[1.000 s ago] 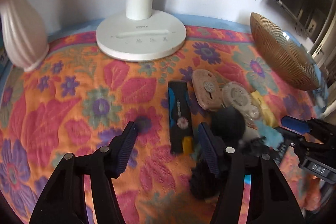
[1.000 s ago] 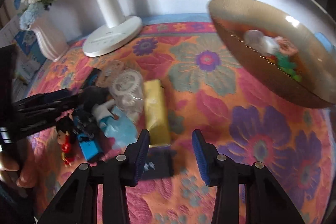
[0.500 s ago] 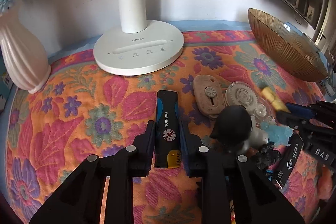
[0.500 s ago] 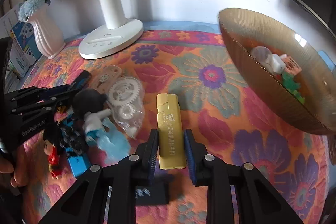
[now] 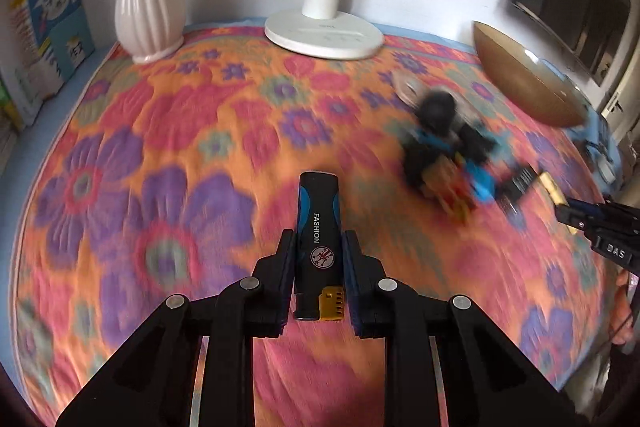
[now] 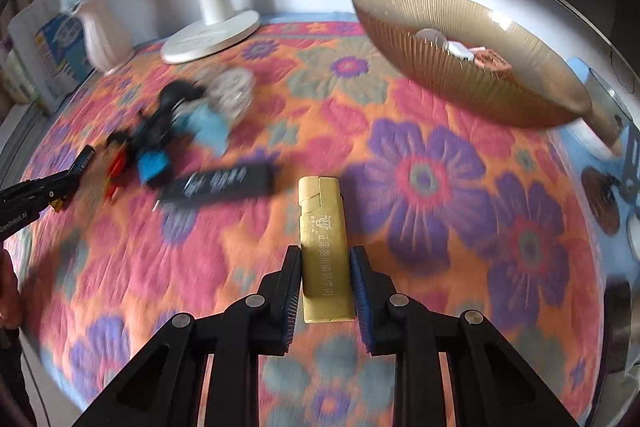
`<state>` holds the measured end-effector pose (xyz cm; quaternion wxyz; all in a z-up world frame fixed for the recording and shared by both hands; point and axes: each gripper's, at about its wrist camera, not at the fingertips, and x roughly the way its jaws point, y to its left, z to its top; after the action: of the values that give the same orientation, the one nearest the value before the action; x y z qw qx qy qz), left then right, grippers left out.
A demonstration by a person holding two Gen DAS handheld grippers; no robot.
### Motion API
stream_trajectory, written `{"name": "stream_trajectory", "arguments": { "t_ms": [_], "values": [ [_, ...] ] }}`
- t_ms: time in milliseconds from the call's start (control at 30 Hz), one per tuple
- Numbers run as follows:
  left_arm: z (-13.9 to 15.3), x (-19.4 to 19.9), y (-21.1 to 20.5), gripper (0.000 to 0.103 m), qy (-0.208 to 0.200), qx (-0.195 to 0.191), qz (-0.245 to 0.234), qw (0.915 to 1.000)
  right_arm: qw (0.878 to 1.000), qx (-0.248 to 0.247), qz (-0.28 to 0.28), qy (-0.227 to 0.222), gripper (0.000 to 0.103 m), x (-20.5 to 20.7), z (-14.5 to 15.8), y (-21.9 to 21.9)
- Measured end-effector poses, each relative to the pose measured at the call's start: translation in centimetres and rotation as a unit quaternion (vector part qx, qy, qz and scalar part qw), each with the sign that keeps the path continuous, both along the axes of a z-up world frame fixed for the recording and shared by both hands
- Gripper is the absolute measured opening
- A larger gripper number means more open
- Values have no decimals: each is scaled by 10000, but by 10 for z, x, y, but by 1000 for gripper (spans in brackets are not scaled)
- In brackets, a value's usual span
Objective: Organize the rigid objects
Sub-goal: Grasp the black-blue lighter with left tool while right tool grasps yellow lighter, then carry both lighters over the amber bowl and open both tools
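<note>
My left gripper (image 5: pixel 319 241) is shut on a black and blue lighter (image 5: pixel 318 223) marked FASHION, held lengthwise between the pads over the floral cloth. My right gripper (image 6: pixel 325 255) is shut on a gold lighter (image 6: pixel 323 227), which also points forward. A blurred pile of small toys (image 5: pixel 448 155) lies to the right of the left gripper and to the left of the right one (image 6: pixel 180 131). In the left wrist view the right gripper (image 5: pixel 576 217) shows at the right edge. The right wrist view has the left gripper (image 6: pixel 60 183) at its left edge.
A ribbed brown bowl (image 6: pixel 420 67) holding several small items stands at the back right. A white lamp base (image 5: pixel 324 35) and a white vase (image 5: pixel 146 7) stand at the back, with books (image 5: pixel 48 27) at the far left. A flat black card (image 6: pixel 220 183) lies beside the pile.
Both grippers closed on their lighters, then drew back from the toy pile with them. The left gripper went left and the right gripper went right.
</note>
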<state>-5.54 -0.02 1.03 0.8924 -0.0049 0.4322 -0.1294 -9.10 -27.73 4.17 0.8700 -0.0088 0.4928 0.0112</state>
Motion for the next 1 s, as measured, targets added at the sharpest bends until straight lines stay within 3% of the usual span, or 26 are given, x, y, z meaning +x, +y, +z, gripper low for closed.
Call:
{"name": "stream_trajectory", "arguments": {
  "t_ms": [167, 267, 367, 467, 500, 567, 700, 1000],
  "values": [
    [-2, -35, -6, 20, -24, 5, -82, 10000, 10000, 19, 78, 2, 24, -31, 0, 8],
    [-2, -35, -6, 23, -24, -44, 51, 10000, 9997, 237, -36, 0, 29, -31, 0, 4],
    [-1, -32, -9, 30, -19, -83, 133, 9999, 9999, 134, -76, -24, 30, -29, 0, 8],
    [-2, -33, -19, 26, -119, 137, 89, 9998, 9999, -112, -20, -89, 30, -31, 0, 16],
    [-2, -33, -20, 20, -120, 139, 61, 9998, 9998, -174, 16, -116, 24, -32, 0, 18],
    [-1, -34, -21, 20, -79, -70, -6, 9999, 9996, -192, 107, -156, 23, -34, 2, 21],
    [12, -42, -25, 20, -240, -337, -143, 9990, 9995, 41, 193, -241, 23, -38, 10, 23],
    [61, -44, -50, 20, -688, -510, -430, 9954, 9965, -234, 131, -793, 23, -47, 51, 24]
  ]
}}
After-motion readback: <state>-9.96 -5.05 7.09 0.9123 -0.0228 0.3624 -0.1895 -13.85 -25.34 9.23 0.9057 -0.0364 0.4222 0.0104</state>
